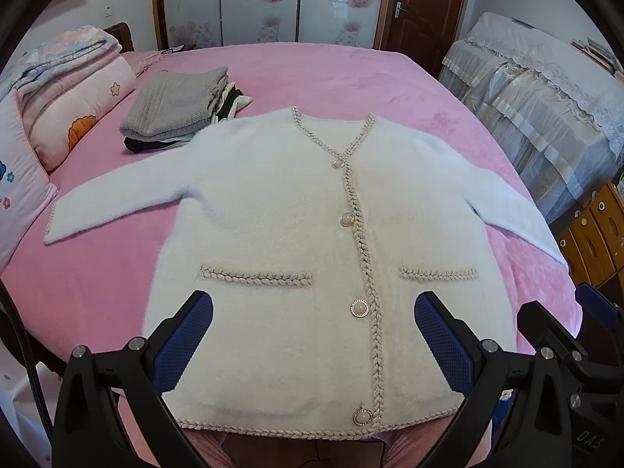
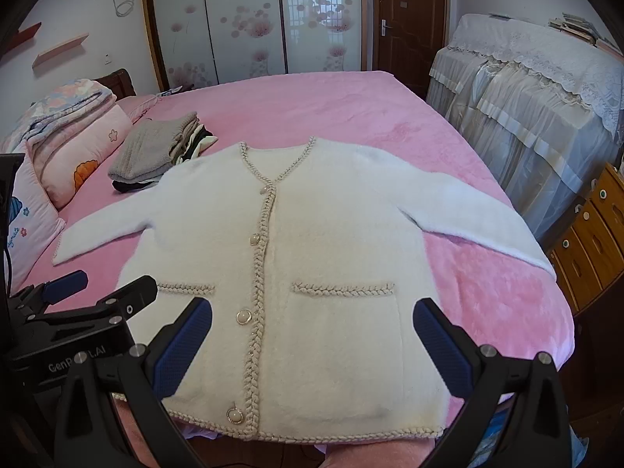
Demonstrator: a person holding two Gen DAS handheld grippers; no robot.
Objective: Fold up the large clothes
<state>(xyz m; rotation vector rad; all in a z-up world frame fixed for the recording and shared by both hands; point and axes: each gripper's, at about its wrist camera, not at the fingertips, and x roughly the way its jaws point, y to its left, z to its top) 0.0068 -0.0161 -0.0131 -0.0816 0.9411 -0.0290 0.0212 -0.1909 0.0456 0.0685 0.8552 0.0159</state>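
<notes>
A white fluffy cardigan [image 1: 280, 210] with braided beige trim and pearl buttons lies flat, front up and buttoned, on the pink bed [image 1: 351, 74], sleeves spread to both sides. It also shows in the right wrist view [image 2: 335, 234]. My left gripper [image 1: 314, 312] is open and empty, held above the hem near the left pocket. My right gripper [image 2: 312, 318] is open and empty, above the hem near the right pocket. The left gripper's fingers [image 2: 66, 284] show at the left of the right wrist view.
A stack of folded clothes with a grey knit on top [image 1: 175, 105] sits on the bed beyond the left sleeve. Folded quilts and pillows [image 1: 66, 89] lie at the left. A lace-covered cabinet [image 1: 546, 89] and wooden drawers [image 1: 596, 234] stand at the right.
</notes>
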